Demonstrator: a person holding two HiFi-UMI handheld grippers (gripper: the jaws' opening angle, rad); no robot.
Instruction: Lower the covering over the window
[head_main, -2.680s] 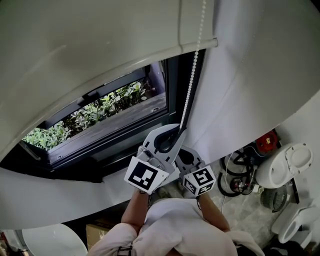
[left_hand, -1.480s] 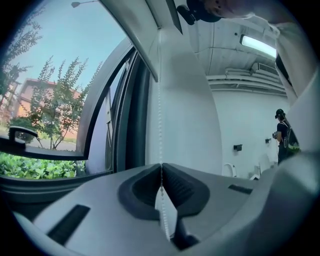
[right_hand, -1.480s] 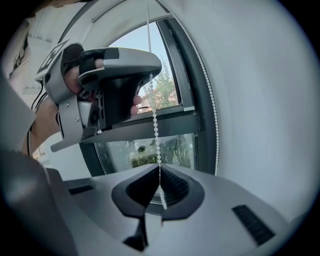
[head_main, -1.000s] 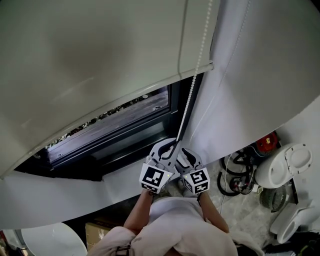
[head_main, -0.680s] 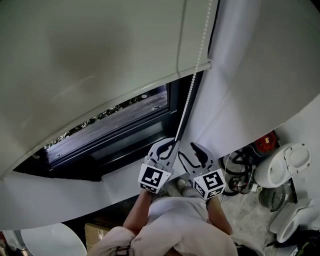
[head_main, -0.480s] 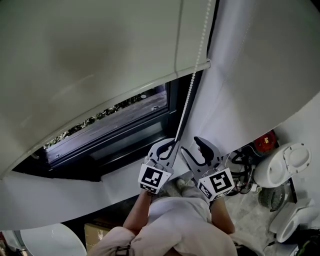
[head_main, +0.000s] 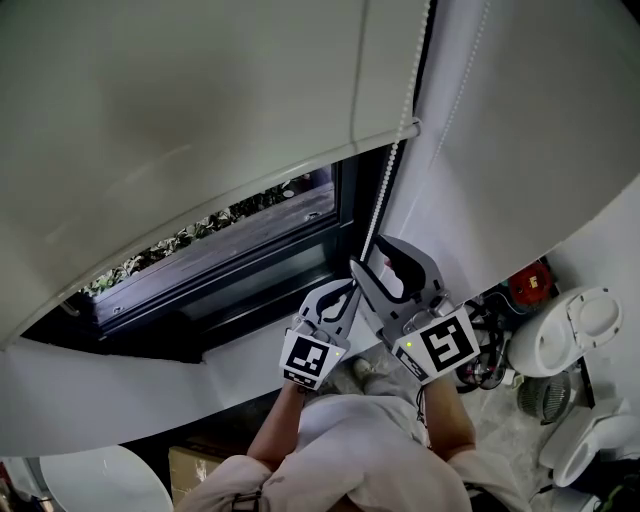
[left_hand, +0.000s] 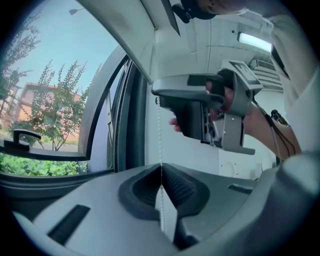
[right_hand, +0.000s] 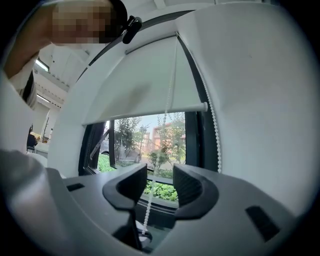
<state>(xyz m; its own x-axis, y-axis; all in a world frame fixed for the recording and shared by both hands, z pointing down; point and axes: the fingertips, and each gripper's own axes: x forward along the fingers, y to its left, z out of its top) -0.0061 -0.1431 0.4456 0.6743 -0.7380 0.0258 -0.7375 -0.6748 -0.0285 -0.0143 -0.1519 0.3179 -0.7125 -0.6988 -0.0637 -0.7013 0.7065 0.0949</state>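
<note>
At the window (head_main: 235, 255), the roller blind (head_main: 200, 110) hangs only part of the way down. Its bottom bar (right_hand: 150, 114) crosses the glass, and a wide strip below it is uncovered, with trees and green plants showing through. I'd judge the job well begun but not finished, since the lower glass has yet to be covered. The bead chain (head_main: 390, 180) runs down the right side of the frame. The left gripper (left_hand: 161, 175) sits low and near, its jaws pressed together and pinching the chain, which comes up taut out of them. The right gripper (right_hand: 160, 184) is farther up the same chain. Its jaws are spread but closing, with the beads hanging between the pads and not yet squeezed.
</note>
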